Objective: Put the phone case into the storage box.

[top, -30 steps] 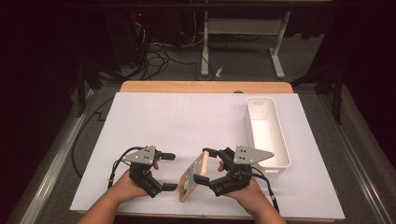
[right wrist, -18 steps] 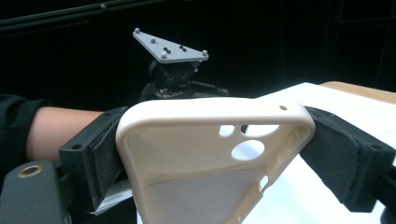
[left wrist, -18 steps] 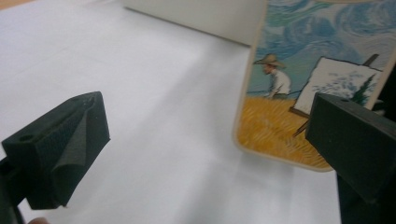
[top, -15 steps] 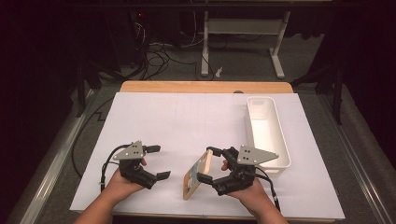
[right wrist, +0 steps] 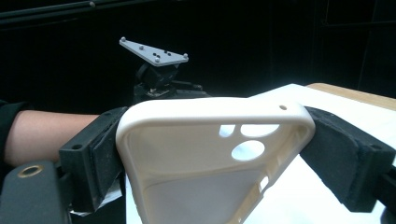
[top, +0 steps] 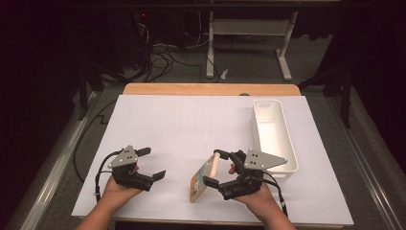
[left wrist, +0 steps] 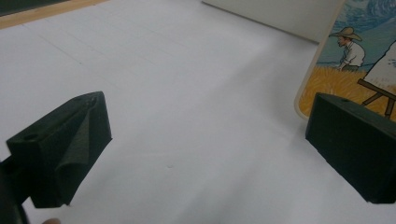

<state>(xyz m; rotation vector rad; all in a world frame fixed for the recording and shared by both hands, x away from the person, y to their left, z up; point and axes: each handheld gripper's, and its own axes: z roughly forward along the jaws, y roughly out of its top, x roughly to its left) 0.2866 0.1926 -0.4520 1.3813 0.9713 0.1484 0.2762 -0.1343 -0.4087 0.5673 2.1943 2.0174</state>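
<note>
Right claw point(top: 216, 168) clamped on upright phone case point(top: 205, 178); left claw point(top: 151, 164) wide, level, apart.

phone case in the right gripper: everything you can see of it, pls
The phone case looks like cream, rubbery plastic with rounded corners and camera cutouts; its inside is plain. Its back carries a painted picture of a figure in a hat in a yellow field under blue sky. It stands on edge on the white table, tilted, pinched across its sides by the right gripper. The left gripper is apart from it, open.
</note>
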